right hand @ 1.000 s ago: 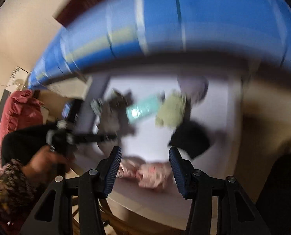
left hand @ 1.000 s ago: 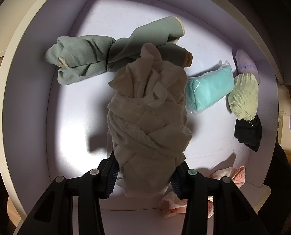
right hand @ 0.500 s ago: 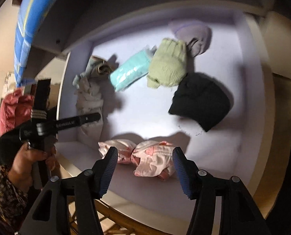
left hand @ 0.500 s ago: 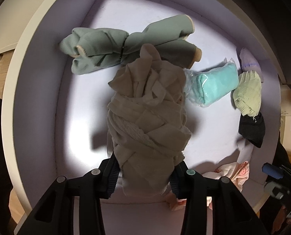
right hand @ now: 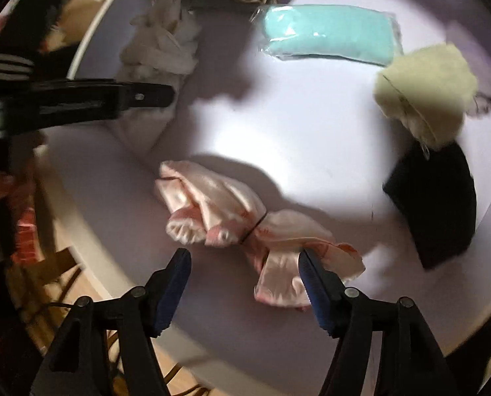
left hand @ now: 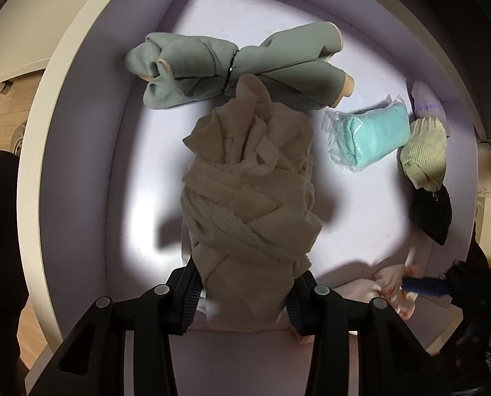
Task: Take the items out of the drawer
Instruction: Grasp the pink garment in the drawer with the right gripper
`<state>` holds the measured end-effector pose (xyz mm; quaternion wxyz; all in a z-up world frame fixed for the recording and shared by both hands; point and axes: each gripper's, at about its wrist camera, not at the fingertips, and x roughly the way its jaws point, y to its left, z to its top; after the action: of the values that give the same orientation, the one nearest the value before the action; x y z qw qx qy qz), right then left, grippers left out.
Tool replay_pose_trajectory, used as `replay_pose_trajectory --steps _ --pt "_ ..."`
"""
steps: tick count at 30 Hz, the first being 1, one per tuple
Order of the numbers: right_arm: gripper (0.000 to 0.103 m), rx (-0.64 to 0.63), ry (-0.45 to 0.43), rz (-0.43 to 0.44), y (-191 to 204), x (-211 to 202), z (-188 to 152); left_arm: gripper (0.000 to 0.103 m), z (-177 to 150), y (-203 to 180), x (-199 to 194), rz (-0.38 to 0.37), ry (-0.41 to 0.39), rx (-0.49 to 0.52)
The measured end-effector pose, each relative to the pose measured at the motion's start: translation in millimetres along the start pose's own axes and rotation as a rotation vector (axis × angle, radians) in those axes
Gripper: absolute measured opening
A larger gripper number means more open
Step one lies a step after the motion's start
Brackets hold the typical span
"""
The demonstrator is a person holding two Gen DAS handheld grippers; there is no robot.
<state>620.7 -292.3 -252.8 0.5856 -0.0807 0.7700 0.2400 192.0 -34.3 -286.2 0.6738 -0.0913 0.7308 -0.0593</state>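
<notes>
The right gripper [right hand: 245, 280] has dropped from high above the drawer [left hand: 77, 178] to just over the pink satin bundle [right hand: 245, 217], its jaws opening astride it, one pad seeming to brush the cloth. The left gripper [left hand: 242, 292] stays clamped on the cream fabric bundle [left hand: 248, 198]. Beyond the pink bundle lie the black cloth [right hand: 437, 204], pale-green knit [right hand: 427, 92] and bagged turquoise cloth [right hand: 331, 33], the sage rolled cloth [left hand: 239, 66] farthest. A second item looks about to be taken.

I can't read any text, label, brand or no. anywhere in either view; the lettering on the other tool's black arm is too blurred.
</notes>
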Motion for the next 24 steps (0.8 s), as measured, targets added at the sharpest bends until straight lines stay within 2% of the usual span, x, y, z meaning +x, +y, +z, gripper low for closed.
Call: replay_pose_trajectory --steps 1,4,7,10,15,21,24 --pt "0.069 0.015 -0.001 -0.012 -1.8 1.6 2.0 0.043 1.2 -1.6 0.2 0.002 0.001 0.002" --pt "0.068 0.107 -0.076 -0.070 -18.0 -6.0 5.7 0.043 4.5 -0.6 -0.3 0.004 0.002 0.004" --pt "0.068 0.207 -0.152 -0.020 -40.9 -21.7 -0.6 0.043 5.3 -1.4 -0.1 0.006 0.002 0.006" --pt "0.069 0.165 -0.193 -0.020 -45.8 -32.7 -8.1 0.043 8.1 0.0 -1.3 0.004 -0.001 0.006" --pt "0.069 0.025 -0.157 -0.014 -27.5 -24.7 -5.5 0.043 3.7 1.3 1.3 0.006 0.001 0.014" --pt "0.069 -0.024 -0.087 -0.053 -8.9 1.7 4.8 0.043 3.6 4.6 3.7 0.005 0.001 0.013" --pt "0.059 0.002 -0.081 -0.066 -9.3 9.0 6.9 0.043 3.8 3.4 3.8 0.011 -0.001 0.022"
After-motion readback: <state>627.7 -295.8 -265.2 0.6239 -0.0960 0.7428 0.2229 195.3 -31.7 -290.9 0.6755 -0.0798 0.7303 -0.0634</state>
